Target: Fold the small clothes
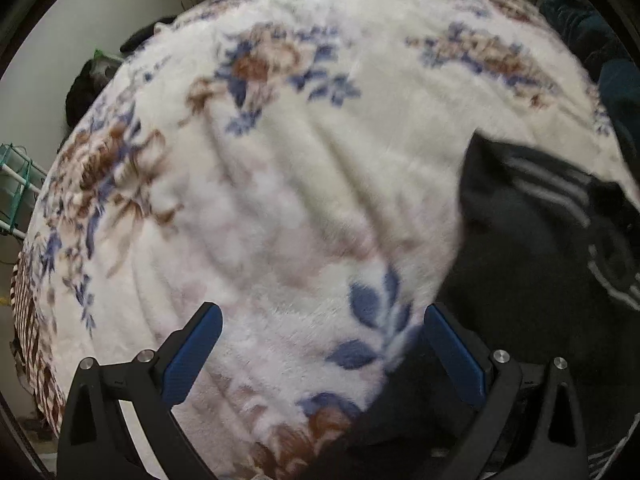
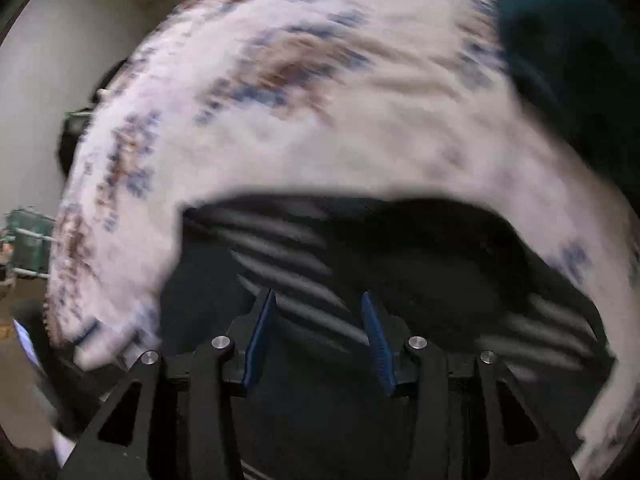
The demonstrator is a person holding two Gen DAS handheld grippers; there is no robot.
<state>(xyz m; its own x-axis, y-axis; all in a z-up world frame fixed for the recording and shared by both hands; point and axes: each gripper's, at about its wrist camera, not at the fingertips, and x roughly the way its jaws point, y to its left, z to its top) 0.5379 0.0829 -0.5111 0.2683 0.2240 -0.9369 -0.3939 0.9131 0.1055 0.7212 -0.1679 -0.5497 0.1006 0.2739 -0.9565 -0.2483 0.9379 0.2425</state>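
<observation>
A black garment with grey stripes (image 1: 532, 240) lies on a white fleece blanket (image 1: 304, 168) printed with blue and brown flowers. In the left wrist view it fills the right side and reaches under the right finger. My left gripper (image 1: 320, 314) is open wide over the blanket at the garment's left edge, with nothing between its blue pads. In the blurred right wrist view the garment (image 2: 424, 264) spreads directly ahead on the blanket (image 2: 320, 128). My right gripper (image 2: 317, 300) hovers over the striped part, its fingers apart, and I see no cloth pinched between them.
The blanket covers a bed whose left edge drops off toward a pale wall (image 1: 80, 12). A green and white rack (image 1: 18, 188) stands left of the bed. Dark bundles (image 1: 90, 84) sit at the far left corner, and teal-dark clothing (image 1: 600, 52) piles up at the far right.
</observation>
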